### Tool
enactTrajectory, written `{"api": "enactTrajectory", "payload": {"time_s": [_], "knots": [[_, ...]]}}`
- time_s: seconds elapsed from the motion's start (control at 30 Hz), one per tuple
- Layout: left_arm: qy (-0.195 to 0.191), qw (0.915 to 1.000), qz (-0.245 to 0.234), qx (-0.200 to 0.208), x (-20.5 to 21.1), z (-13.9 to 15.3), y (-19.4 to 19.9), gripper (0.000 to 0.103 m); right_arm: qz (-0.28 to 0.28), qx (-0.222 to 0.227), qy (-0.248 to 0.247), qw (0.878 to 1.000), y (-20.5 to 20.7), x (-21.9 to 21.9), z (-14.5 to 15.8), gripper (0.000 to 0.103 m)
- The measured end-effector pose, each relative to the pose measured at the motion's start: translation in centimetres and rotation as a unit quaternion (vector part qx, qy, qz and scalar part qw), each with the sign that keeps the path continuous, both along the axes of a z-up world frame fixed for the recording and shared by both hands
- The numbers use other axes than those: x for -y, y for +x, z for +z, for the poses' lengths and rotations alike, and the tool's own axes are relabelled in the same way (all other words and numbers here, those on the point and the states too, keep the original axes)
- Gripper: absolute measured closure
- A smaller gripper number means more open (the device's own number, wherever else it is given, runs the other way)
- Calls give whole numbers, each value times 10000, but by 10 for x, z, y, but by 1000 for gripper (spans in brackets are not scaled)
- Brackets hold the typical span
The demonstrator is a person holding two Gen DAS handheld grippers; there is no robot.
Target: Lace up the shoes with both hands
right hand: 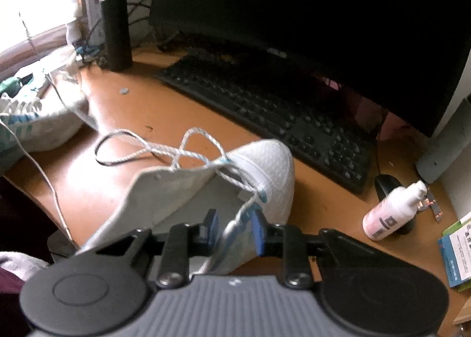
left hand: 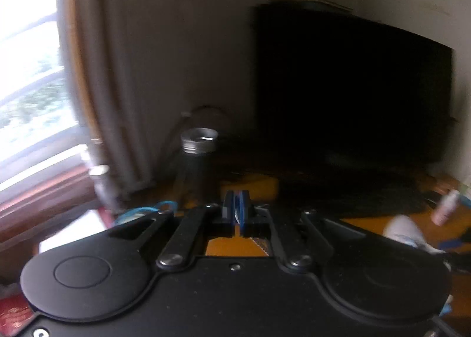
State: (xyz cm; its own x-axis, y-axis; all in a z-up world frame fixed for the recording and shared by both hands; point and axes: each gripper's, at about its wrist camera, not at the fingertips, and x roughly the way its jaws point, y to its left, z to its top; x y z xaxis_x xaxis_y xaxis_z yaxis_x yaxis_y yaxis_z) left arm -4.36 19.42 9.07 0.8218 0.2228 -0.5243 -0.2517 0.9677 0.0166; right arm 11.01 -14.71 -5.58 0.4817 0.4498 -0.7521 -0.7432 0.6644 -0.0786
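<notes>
Your right gripper [right hand: 234,226] stood part open astride the lace [right hand: 182,154], pads seemingly untouched. Beyond it, the shoe [right hand: 259,166] remained mostly unlaced. Your left gripper [left hand: 236,208] was shut, apparently pinching something pale.

No readable text, print on the pump bottle [right hand: 391,213] and box [right hand: 457,257] too blurred

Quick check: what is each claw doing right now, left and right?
Left claw: shut, something thin and white between the pads; cannot tell what.
Right claw: part open around the shoe's edge and lace; grip unclear.
</notes>
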Motion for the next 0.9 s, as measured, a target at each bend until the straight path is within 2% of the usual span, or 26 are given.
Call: {"api": "enactTrajectory", "payload": {"time_s": [0.07, 0.13, 0.23, 0.27, 0.33, 0.37, 0.57, 0.67, 0.73, 0.8, 0.9], "knots": [[-97, 9996, -236, -108, 8, -1, 8, 103, 38, 10, 47, 10000, 0, -2, 4, 77], [-196, 9980, -467, -390, 15, -12, 20, 103, 73, 11, 107, 9999, 0, -4, 8, 77], [-369, 9909, -758, -1054, 25, -52, 49, 102, 116, -3, 186, 9998, 1, -8, 11, 76], [-401, 9873, -846, -1286, 30, -67, 58, 93, 138, -42, 208, 9997, 1, -10, 12, 76], [-319, 9843, -893, -1491, 37, -87, 71, 80, 166, -66, 233, 9996, 1, -13, 14, 76], [-245, 9824, -928, -1605, 42, -101, 80, 79, 169, -60, 231, 9996, 1, -14, 15, 76], [-145, 9689, -1538, -1934, 76, -139, 111, 79, 138, -126, 197, 9996, -1, -16, 15, 76], [-148, 9563, -1900, -2219, 87, -170, 140, 79, 64, -173, 168, 9997, -1, -14, 14, 76], [-21, 9485, -2088, -2382, 96, -189, 153, 79, 6, -207, 150, 9997, 0, -12, 13, 76], [48, 9450, -2159, -2456, 102, -198, 160, 79, -70, -258, 135, 9996, 1, -9, 11, 76], [-55, 9405, -2227, -2566, 105, -208, 170, 81, -165, -285, 134, 9994, 0, -5, 10, 76]]}}
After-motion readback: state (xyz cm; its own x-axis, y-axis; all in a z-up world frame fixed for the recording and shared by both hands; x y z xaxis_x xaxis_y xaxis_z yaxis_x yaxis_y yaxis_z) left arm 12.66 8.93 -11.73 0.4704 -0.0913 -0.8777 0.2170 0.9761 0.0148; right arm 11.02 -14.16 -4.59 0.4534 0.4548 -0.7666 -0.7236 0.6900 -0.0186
